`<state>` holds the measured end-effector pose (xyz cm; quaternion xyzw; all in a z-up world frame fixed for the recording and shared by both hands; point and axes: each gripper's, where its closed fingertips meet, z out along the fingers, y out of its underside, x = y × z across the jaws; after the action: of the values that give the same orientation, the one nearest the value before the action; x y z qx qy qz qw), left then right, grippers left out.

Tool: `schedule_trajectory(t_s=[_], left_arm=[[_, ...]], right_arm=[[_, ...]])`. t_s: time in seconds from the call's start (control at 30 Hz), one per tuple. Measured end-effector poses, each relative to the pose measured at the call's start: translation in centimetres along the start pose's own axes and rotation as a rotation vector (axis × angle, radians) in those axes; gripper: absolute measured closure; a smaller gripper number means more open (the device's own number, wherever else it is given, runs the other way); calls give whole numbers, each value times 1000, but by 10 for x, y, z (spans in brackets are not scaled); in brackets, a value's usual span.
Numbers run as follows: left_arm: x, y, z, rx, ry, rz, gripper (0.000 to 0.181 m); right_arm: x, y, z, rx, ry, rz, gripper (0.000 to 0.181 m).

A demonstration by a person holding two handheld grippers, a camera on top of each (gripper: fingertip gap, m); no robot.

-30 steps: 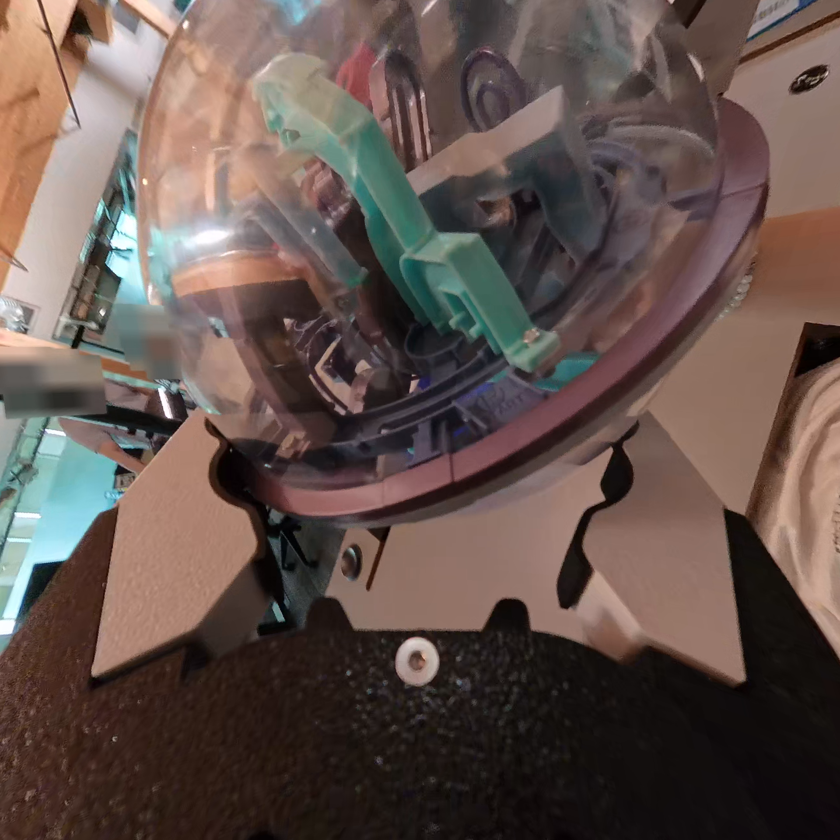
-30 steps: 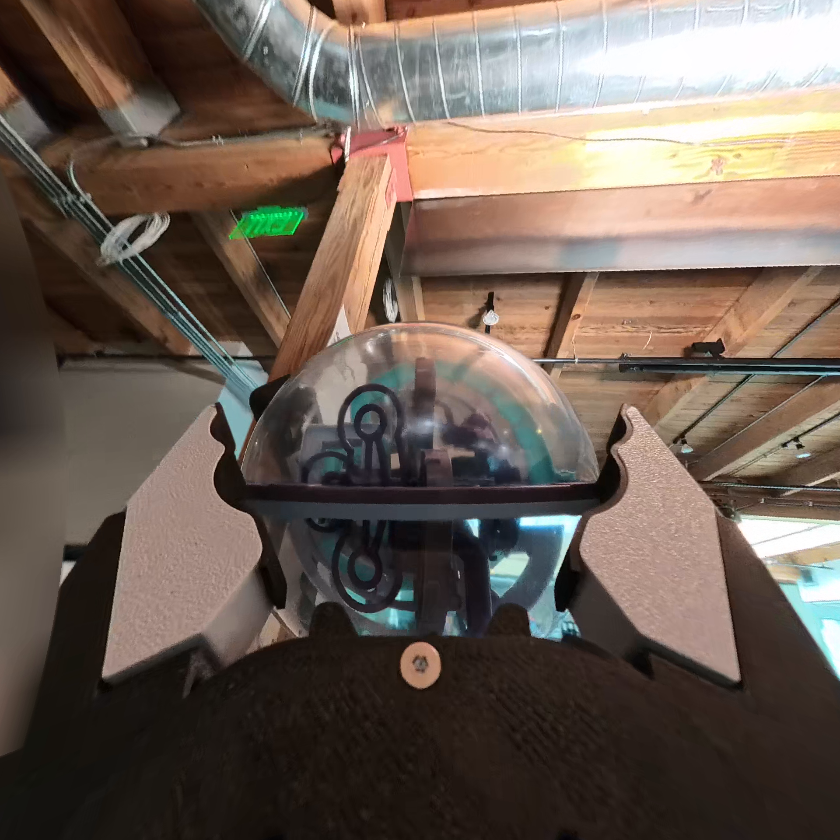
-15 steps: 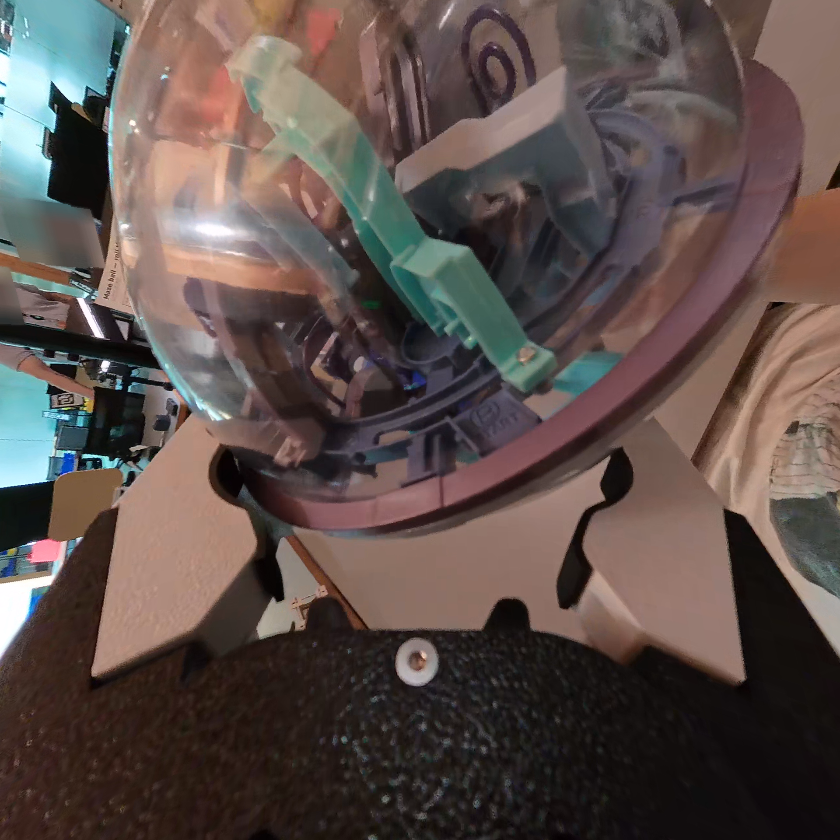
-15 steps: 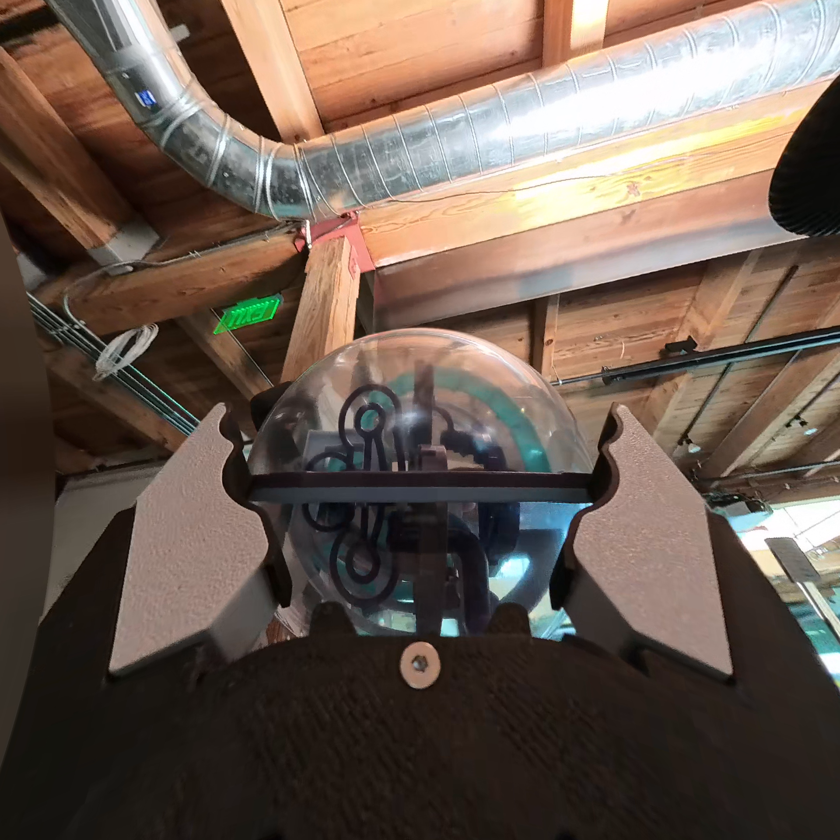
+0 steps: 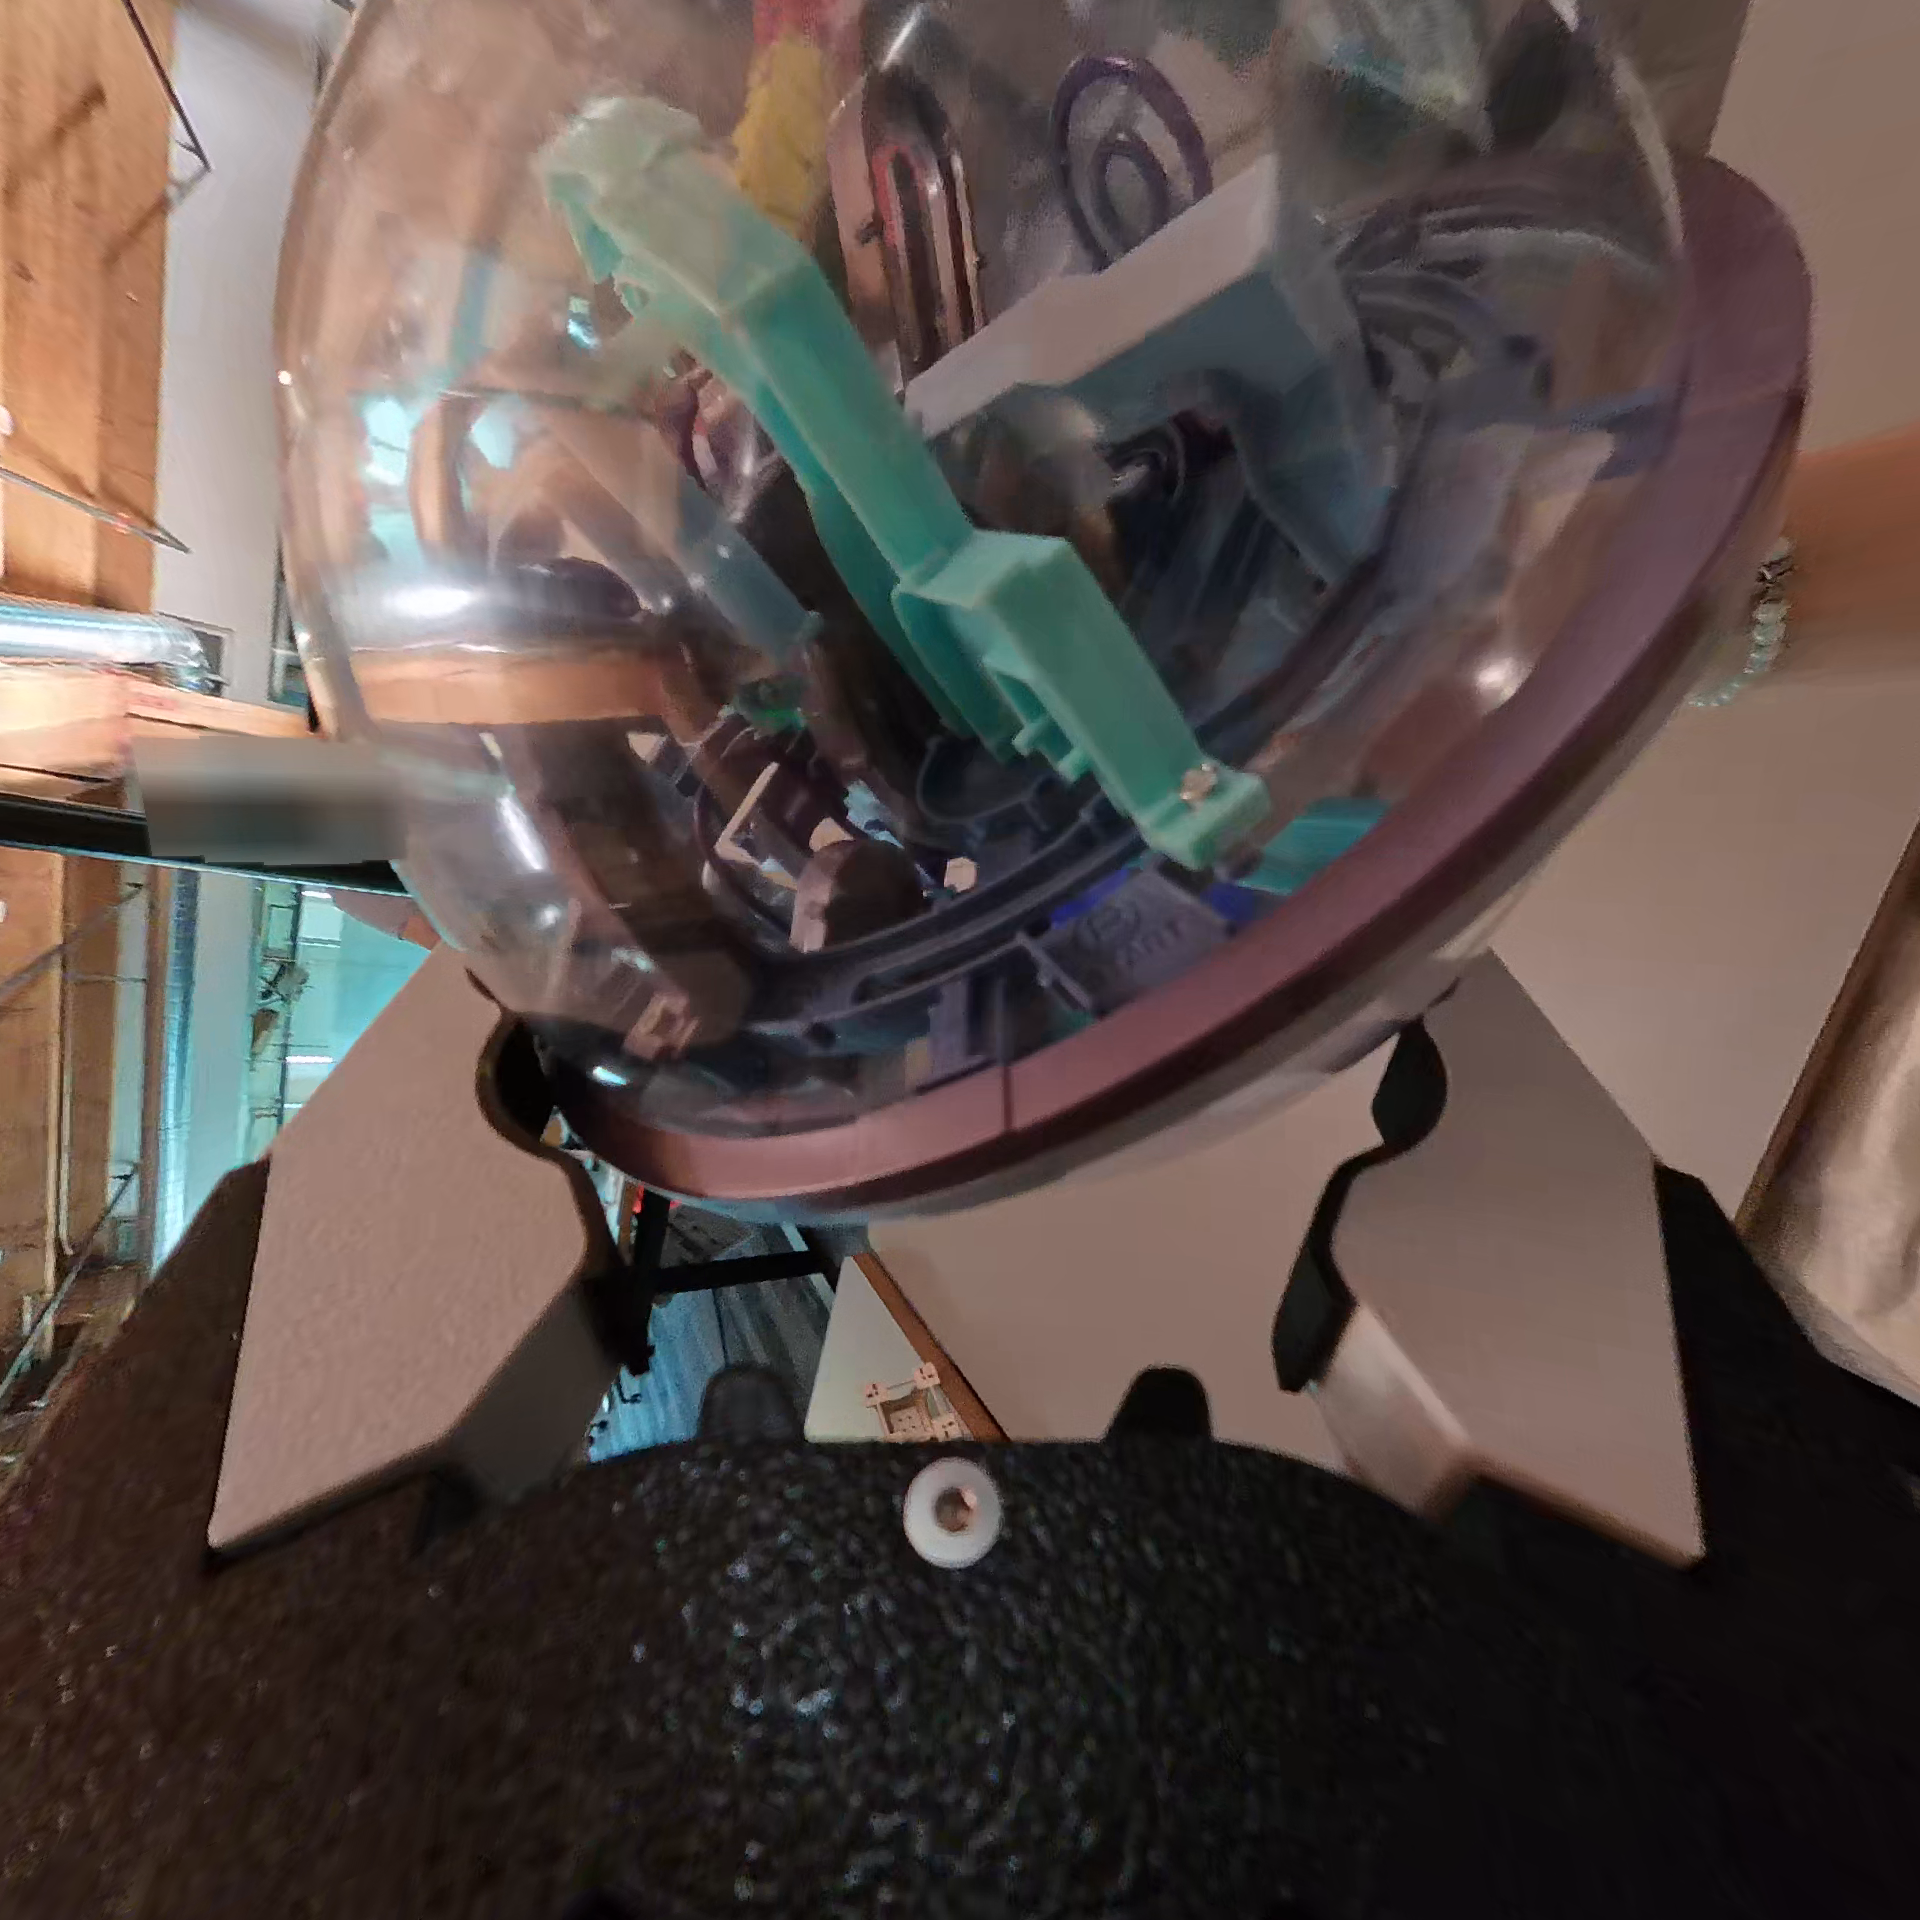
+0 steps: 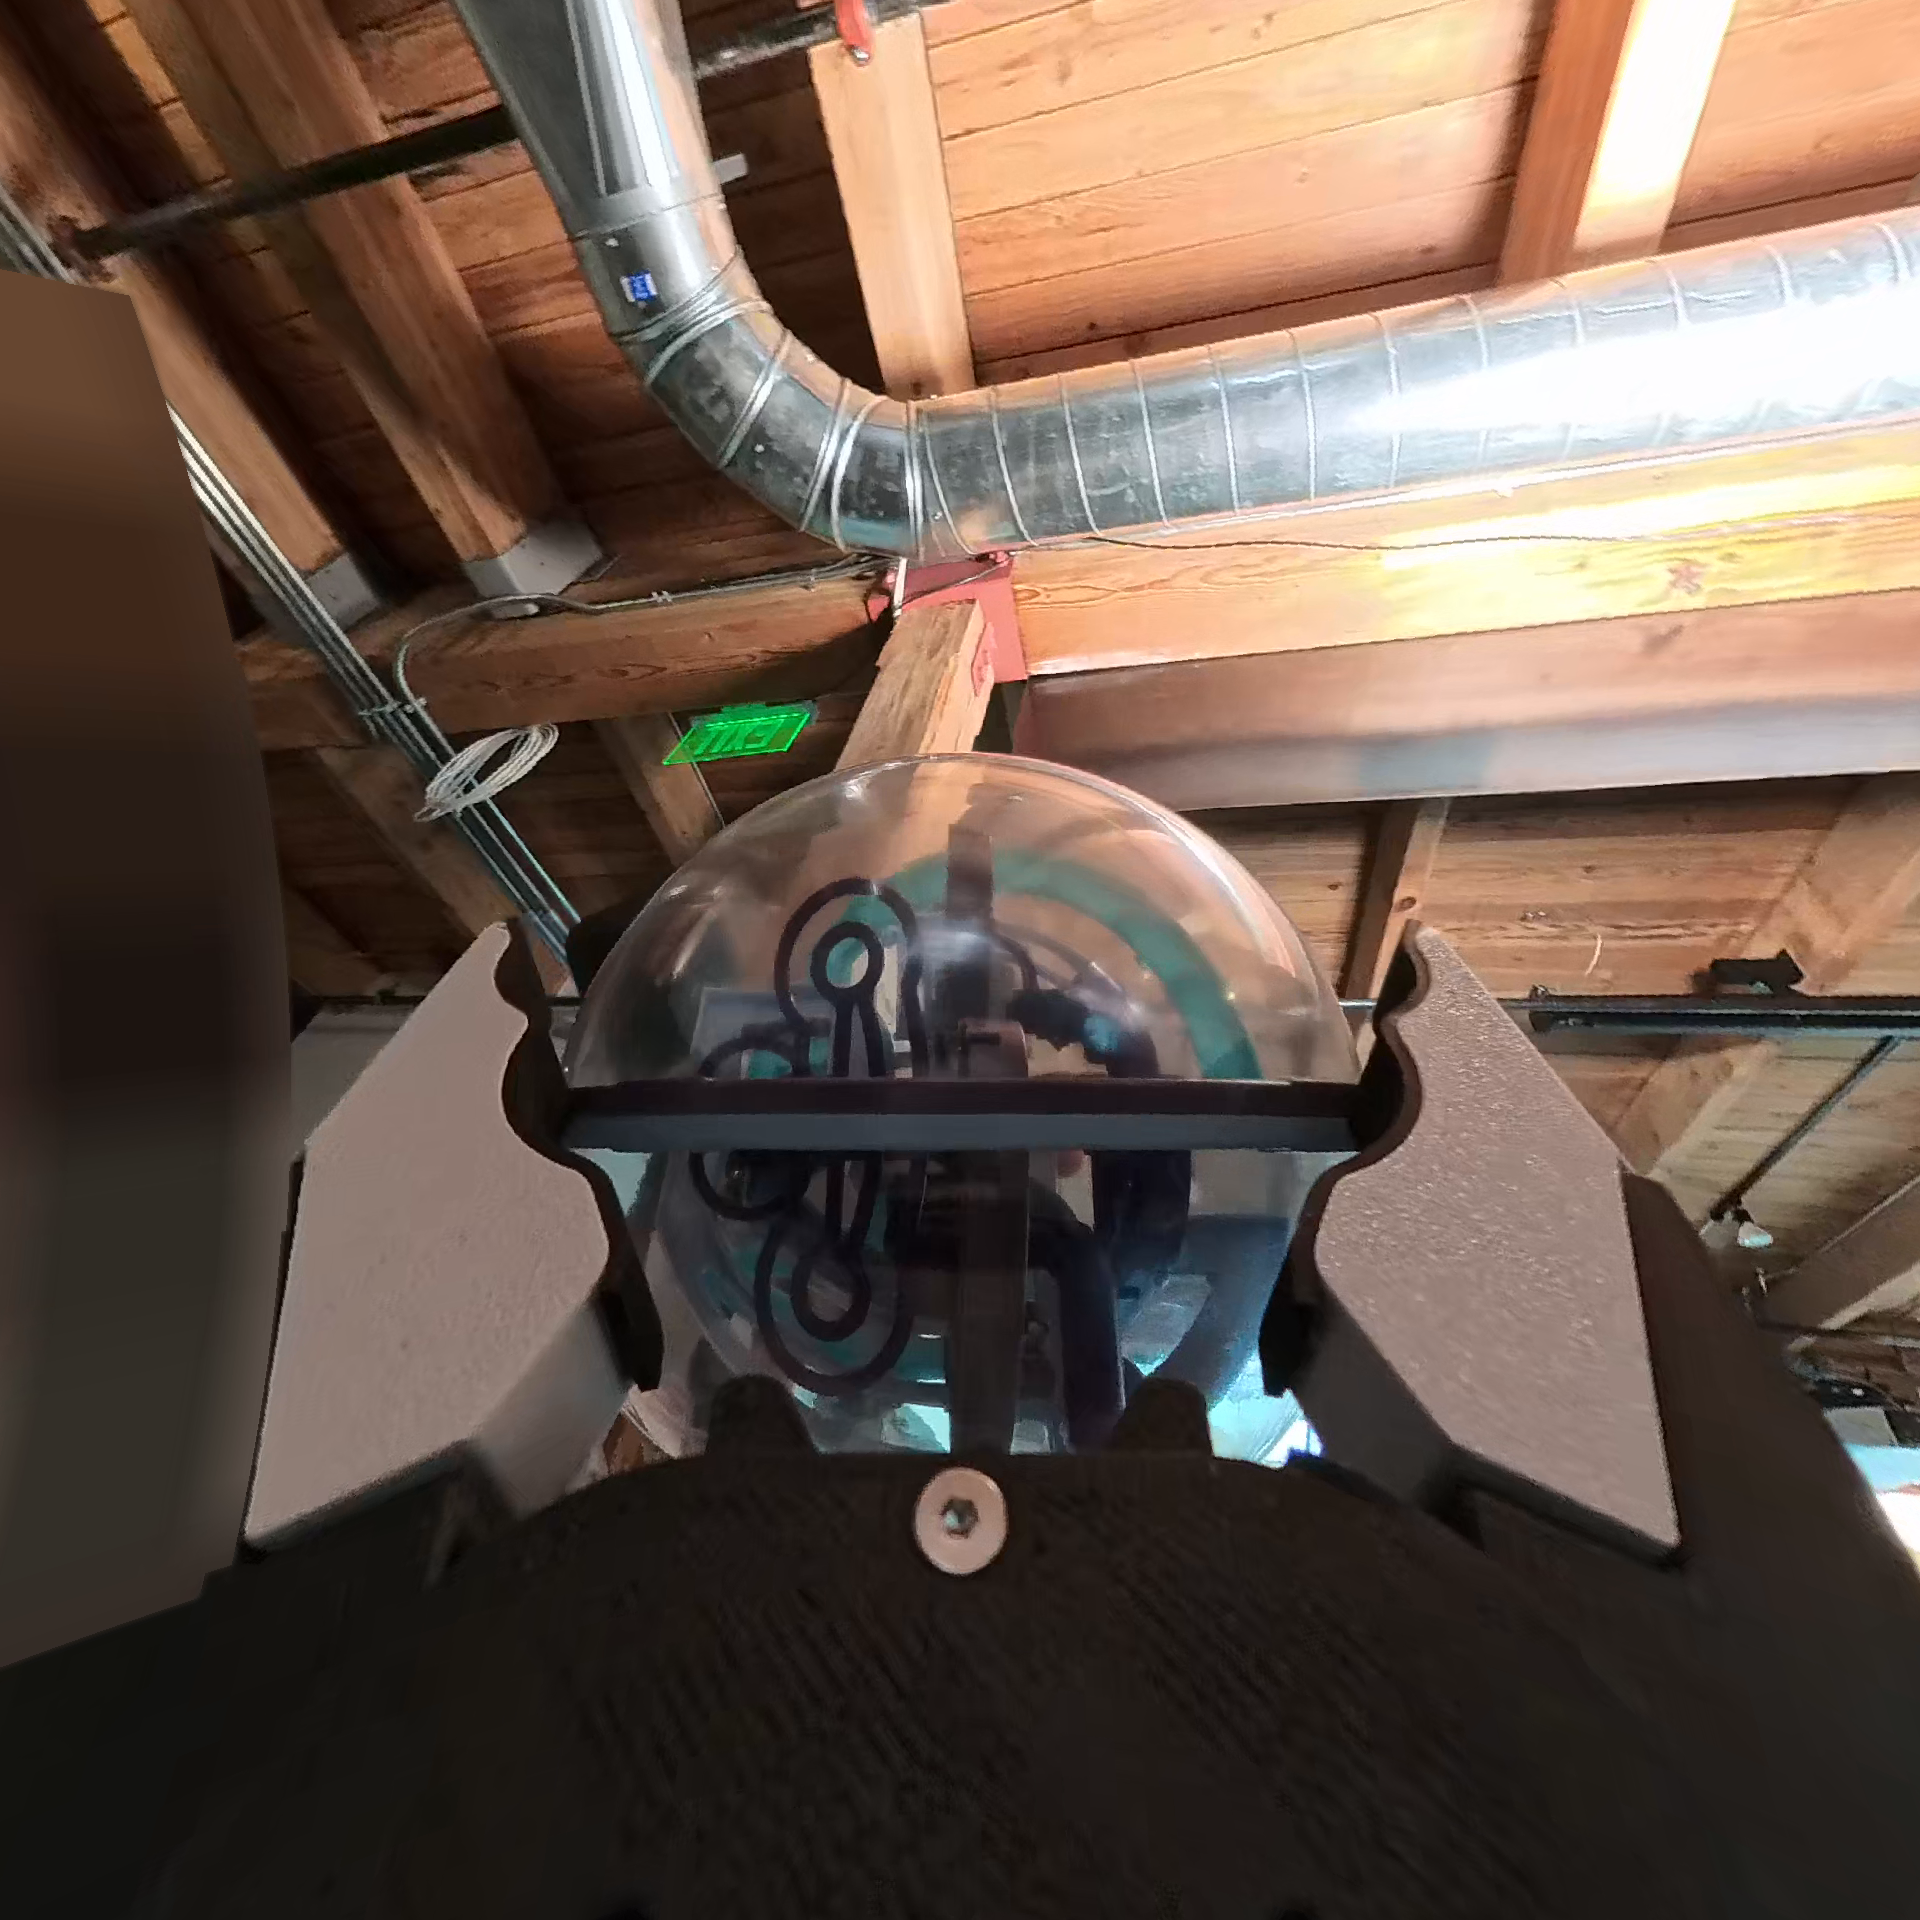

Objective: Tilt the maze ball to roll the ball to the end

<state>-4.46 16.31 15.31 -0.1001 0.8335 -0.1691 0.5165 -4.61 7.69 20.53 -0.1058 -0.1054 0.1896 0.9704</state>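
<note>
The maze ball (image 5: 935, 520) is a clear sphere with a purple equator ring (image 5: 1558, 831), a teal track (image 5: 997, 623) and dark loops inside. It is held up in the air. My left gripper (image 5: 956, 1070) is closed on the lower edge of the ring, with both fingertips touching it. My right gripper (image 6: 961, 1112) is shut on the same maze ball (image 6: 956, 935), and the ring runs level between its two fingers. I cannot make out the small ball inside.
The right wrist view looks up at a wooden beam ceiling with a silver duct (image 6: 1351, 416) and a green sign (image 6: 743, 736). A person's arm (image 5: 1860, 540) shows behind the ball on the right. Wooden panels (image 5: 83, 312) stand at the left.
Both grippers have turned with the maze ball held between them. The ceiling duct has swung further into the right view. The background behind the ball in the left view has shifted.
</note>
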Motion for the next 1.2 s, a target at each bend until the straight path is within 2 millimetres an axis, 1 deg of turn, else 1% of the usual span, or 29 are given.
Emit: schedule_trajectory(t_s=[0.17, 0.33, 0.43, 0.53, 0.63, 0.97, 1.2], left_arm=[[-2, -6, -7, 8, -36, 36, 24], [-1, -7, -8, -43, -60, 76, 24], [1, -13, -13, -35, -108, 125, 24], [1, -22, -23, 2, -171, 148, 23], [-2, -30, -32, 49, -210, 145, 24], [-17, -56, -43, 273, -231, 167, 24], [-25, -63, -42, 350, -225, 161, 24]], right_arm=[[-8, -3, 4, 18, -46, -11, 30], [-7, -4, -2, 78, -80, 25, 30], [-19, -8, -2, 83, -142, -21, 30], [-33, -11, 7, 55, -206, -51, 30], [-42, -14, 18, 24, -238, -58, 31], [-67, -22, 54, -127, -244, -280, 28], [-68, -25, 64, -180, -232, -337, 29]])
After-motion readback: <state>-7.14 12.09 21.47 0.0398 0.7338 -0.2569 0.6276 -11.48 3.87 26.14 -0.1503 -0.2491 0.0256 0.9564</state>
